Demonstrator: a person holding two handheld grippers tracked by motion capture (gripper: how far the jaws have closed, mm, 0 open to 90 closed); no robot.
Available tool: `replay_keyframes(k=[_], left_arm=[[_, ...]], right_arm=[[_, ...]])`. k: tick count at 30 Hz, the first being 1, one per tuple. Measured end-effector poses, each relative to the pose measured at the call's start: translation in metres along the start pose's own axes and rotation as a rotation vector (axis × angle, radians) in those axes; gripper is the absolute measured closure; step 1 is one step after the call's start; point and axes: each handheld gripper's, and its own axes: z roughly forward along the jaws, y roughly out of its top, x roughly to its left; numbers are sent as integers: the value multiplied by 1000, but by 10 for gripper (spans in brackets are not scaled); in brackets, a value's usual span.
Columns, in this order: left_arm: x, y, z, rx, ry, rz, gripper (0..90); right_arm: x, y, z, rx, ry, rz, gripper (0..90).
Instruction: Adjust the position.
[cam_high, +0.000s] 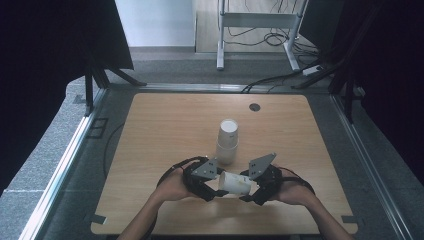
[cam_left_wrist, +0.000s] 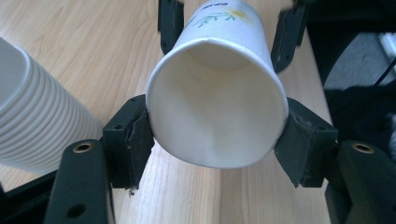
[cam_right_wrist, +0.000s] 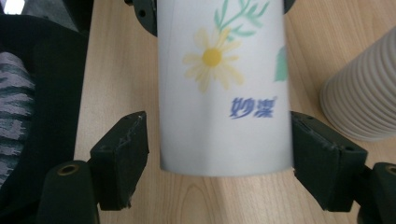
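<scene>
Nearest the person, both hands meet low over the front of the tabletop (cam_high: 150, 150), each with a gripper, and a single paper cup (cam_high: 235, 183) lies sideways in the air between them. The left gripper (cam_high: 212, 186) has its jaws on either side of the cup's open rim: in the left gripper view the cup (cam_left_wrist: 217, 98) mouth faces the camera, both pads press against the rim, and the rim looks slightly squeezed out of round. So that gripper is clamped on the cup. The right gripper (cam_high: 250, 192) sits at the cup's base end. In the right gripper view the cup (cam_right_wrist: 224, 88), with its flower print and blue lettering, lies between the jaws; the right-hand pad touches the wall, while the left-hand pad stands off with a strip of wood showing between. I judge that gripper is around the cup but not closed on it, either about to take it or just letting go; which one cannot be told.

Just beyond the hands stands the stack (cam_high: 227, 140) of nested cups, upright near the middle of the tabletop.

As for progress: one cup is off the stack and held clear of it, so separation looks done. What remains, as I judge it, is settling the cup into one gripper and setting it down upright on the tabletop.
</scene>
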Motion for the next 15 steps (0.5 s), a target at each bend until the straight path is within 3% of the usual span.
replay_keyframes(k=[8, 15], left_arm=[[-5, 11, 9, 147, 24, 60, 329], [-6, 20, 11, 197, 32, 102, 328]], right_arm=[[1, 11, 6, 125, -17, -6, 235], [2, 19, 20, 234, -3, -31, 258]])
